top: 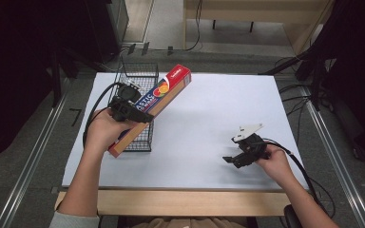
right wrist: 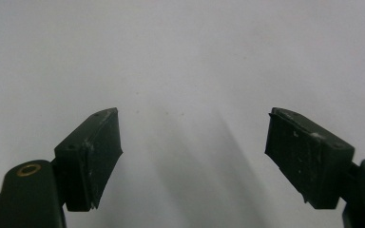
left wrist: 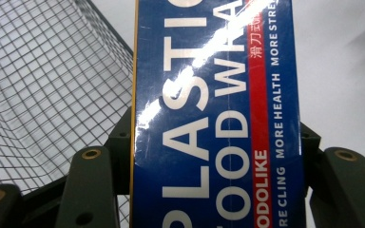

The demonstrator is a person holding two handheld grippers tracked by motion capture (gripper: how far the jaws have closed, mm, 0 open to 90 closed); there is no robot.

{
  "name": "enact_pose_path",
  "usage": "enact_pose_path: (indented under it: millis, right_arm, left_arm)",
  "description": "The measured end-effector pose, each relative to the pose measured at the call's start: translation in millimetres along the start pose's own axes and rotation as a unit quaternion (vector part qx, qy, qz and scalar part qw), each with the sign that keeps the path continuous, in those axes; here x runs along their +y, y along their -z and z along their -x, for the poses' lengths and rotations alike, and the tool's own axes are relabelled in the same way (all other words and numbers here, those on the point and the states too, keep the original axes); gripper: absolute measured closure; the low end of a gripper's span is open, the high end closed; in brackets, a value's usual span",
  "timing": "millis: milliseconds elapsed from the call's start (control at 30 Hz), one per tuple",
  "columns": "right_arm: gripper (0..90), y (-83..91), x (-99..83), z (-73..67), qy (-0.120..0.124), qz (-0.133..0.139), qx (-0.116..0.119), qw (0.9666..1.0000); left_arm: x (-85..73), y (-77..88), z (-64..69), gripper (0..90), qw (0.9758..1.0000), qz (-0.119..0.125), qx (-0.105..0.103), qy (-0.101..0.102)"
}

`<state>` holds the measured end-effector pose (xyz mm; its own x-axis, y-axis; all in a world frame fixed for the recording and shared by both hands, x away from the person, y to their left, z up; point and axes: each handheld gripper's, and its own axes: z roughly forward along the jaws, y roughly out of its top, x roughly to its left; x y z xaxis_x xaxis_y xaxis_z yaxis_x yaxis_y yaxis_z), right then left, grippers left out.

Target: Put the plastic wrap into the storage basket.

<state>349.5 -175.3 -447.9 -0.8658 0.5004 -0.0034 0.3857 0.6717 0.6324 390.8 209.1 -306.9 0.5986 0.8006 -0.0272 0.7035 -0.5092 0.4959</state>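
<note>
The left gripper point(top: 132, 112) is clamping a wrap box point(top: 153, 105) by its long sides, holding it tilted above the wire basket point(top: 140, 76) near the table's point(top: 209, 123) far-left corner. The right gripper point(top: 235, 151) is resting wide-jawed and unladen by the near-right edge.

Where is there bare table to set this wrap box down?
Bare white table runs from the wire basket to the right gripper, and behind it. Crowded: the left edge, where the left gripper holds the box over the basket.
</note>
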Motion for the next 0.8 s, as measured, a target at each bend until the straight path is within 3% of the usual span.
enact_pose_path:
  millis: [233,300,433,633,667,800]
  right_arm:
    - [20.5,0.6,0.1,-0.2,0.003,0.001,-0.002,1.0000]
    - [20.5,-0.2,-0.1,0.7,0.001,-0.003,-0.001,1.0000]
    - [20.5,-1.8,0.0,0.4,0.004,-0.004,0.001,1.0000]
    - [20.6,-1.3,0.5,0.9,0.000,-0.002,0.002,1.0000]
    - [20.6,-1.6,0.6,0.7,-0.001,-0.002,0.003,1.0000]
    - [20.6,-1.9,0.5,1.0,0.003,-0.003,0.003,1.0000]
  left_arm:
    - [5.1,3.3,-14.2,40.5,0.9995,-0.001,0.016,0.029]
    - [6.9,4.1,-19.0,40.5,0.9986,0.004,0.020,0.050]
    - [9.2,4.9,-23.6,40.5,0.9975,0.006,0.031,0.064]
    - [13.5,1.4,-36.9,40.6,0.9937,0.009,0.050,0.100]
    - [16.1,-0.1,-40.6,40.6,0.9920,0.006,0.059,0.112]
    - [19.4,-3.8,-46.7,40.5,0.9895,0.005,0.070,0.127]
